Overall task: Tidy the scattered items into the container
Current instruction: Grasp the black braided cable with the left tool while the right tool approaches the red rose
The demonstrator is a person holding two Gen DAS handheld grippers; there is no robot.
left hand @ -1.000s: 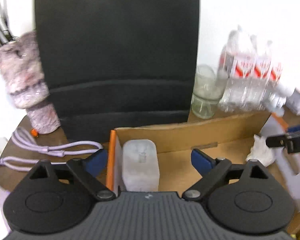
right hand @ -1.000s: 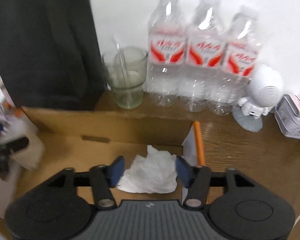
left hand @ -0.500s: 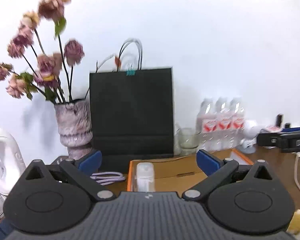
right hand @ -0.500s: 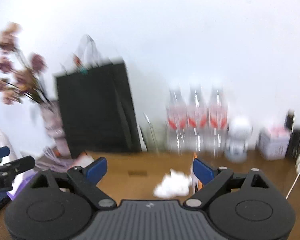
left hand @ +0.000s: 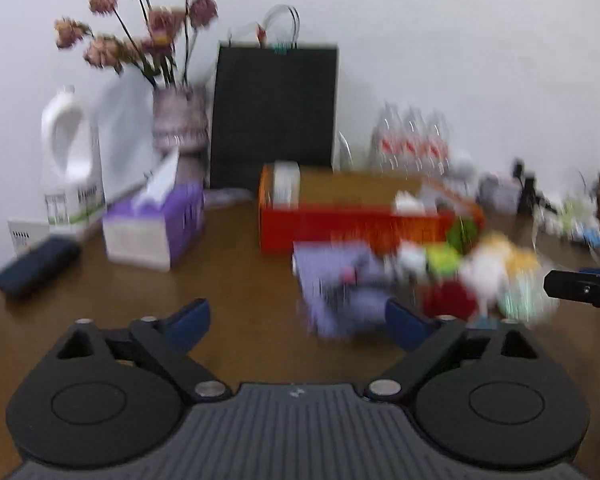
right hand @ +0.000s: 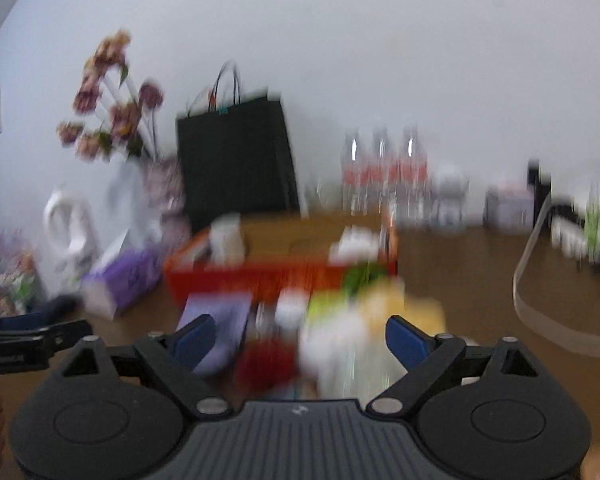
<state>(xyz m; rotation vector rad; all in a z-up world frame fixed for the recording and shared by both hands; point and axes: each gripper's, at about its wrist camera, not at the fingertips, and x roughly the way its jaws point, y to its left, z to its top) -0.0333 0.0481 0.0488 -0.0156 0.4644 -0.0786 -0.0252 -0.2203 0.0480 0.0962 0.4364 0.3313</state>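
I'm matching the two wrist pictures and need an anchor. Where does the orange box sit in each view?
Left wrist view: the orange box sits just right of centre, in front of the black paper bag, behind the blurred scattered items.
Right wrist view: the orange box sits left of centre, above the open right gripper.
Shared landmark: the black paper bag, standing against the wall behind the box's left end in both.
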